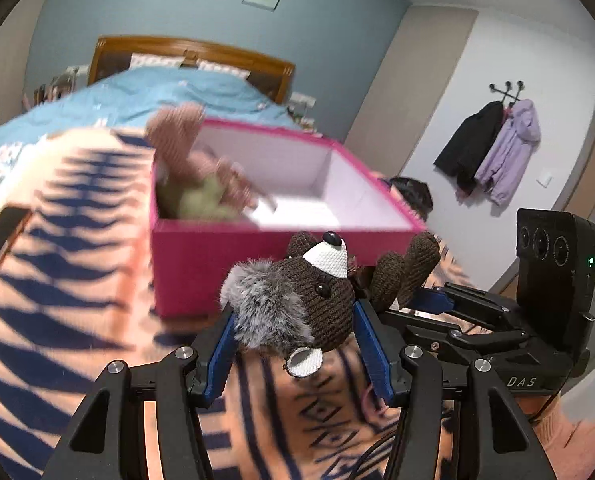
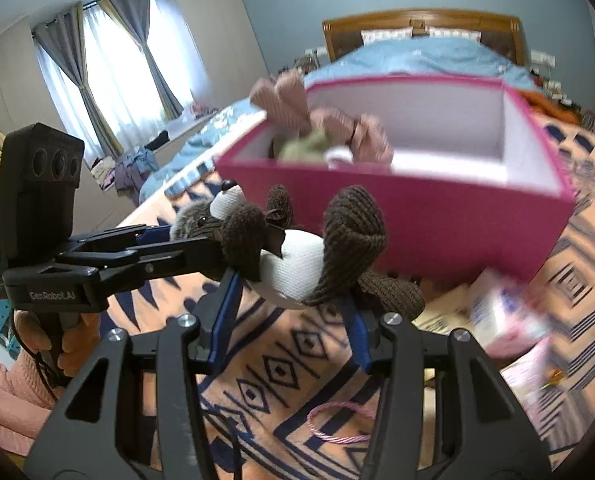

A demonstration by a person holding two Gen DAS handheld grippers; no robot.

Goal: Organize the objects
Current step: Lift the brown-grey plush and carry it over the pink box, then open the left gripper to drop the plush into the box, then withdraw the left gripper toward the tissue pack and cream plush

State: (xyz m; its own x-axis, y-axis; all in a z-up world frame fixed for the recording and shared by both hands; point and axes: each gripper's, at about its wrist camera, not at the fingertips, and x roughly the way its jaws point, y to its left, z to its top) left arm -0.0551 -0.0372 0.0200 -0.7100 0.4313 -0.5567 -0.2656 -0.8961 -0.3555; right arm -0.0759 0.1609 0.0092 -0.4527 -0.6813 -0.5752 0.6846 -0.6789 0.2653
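A brown knitted plush animal [image 1: 321, 300] with a white snout and grey fur hangs above the patterned blanket [image 1: 57, 280], held between both grippers. My left gripper [image 1: 293, 312] is shut on its head, the blue pads pressing both sides. In the right wrist view my right gripper [image 2: 291, 292] is shut on the plush animal [image 2: 293, 268] at its white belly, and the brown legs hang over the fingers. The left gripper [image 2: 157, 240] comes in from the left. Just behind stands an open pink box [image 1: 257, 264], with a pink and green plush [image 1: 189, 152] leaning in its left corner.
The pink box [image 2: 417, 220] sits on the orange and navy blanket. A pink cord loop [image 2: 337, 420] lies below my right gripper, and a pink and white package [image 2: 509, 320] at the right. A dark flat object [image 1: 1, 236] lies far left. A blue-covered bed [image 1: 157, 92] is behind.
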